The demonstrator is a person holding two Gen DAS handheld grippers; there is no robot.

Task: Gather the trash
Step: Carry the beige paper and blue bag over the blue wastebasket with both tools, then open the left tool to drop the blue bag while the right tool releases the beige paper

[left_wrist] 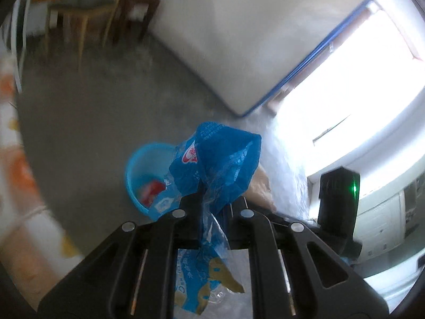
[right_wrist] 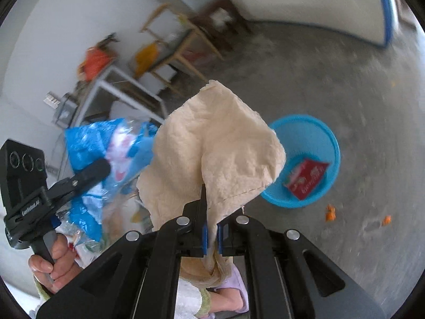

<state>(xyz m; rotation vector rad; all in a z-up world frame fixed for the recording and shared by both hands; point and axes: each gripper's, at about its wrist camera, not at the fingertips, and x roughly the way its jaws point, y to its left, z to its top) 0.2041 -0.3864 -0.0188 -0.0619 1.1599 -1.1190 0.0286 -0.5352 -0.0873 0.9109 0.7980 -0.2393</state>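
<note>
My left gripper [left_wrist: 209, 199] is shut on a crumpled blue plastic wrapper [left_wrist: 220, 159] and holds it in the air above the floor. A blue plastic basin [left_wrist: 138, 170] sits on the floor just beyond it, with a red packet [left_wrist: 152, 190] inside. My right gripper [right_wrist: 211, 226] is shut on a beige paper towel [right_wrist: 212, 143], held up near the basin [right_wrist: 318, 133], where the red packet [right_wrist: 305, 178] lies. The left gripper with the blue wrapper [right_wrist: 87, 143] shows at the left of the right wrist view.
The floor is bare grey concrete [left_wrist: 93, 122]. A white mattress with blue edging [left_wrist: 239, 40] leans at the back. Wooden chairs and a table [right_wrist: 180, 47] stand by the wall. Small orange scraps [right_wrist: 330, 208] lie on the floor right of the basin.
</note>
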